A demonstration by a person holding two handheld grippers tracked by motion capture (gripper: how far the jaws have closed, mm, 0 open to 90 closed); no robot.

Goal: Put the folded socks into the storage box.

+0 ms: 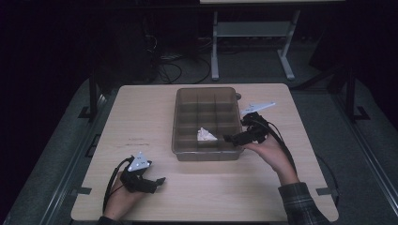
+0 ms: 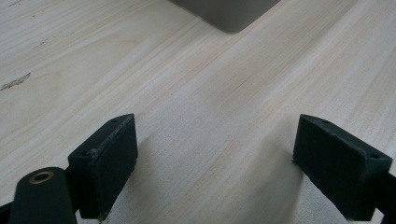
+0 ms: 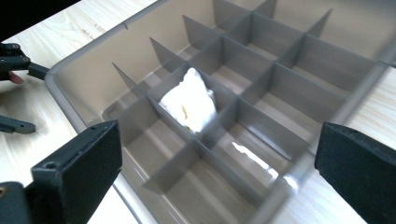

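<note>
A grey see-through box (image 1: 184, 140) with several divided compartments stands in the middle of the table. A crumpled white piece (image 1: 205, 135) lies in a middle compartment toward the box's near side; the right gripper view also shows this white piece (image 3: 189, 105) behind the dividers. My right gripper (image 1: 235, 131) hovers at the box's right near corner, open and holding nothing, with its jaws spread over the box wall (image 3: 84, 74). My left gripper (image 1: 157, 183) rests low at the table's near left, open over bare wood (image 2: 215, 140).
The light wooden table (image 1: 141, 108) has bare room left, right and in front of the box. A corner of the box (image 2: 229, 14) lies ahead of the left gripper. Beyond the table are a dark floor, cables and a white table frame (image 1: 215, 47).
</note>
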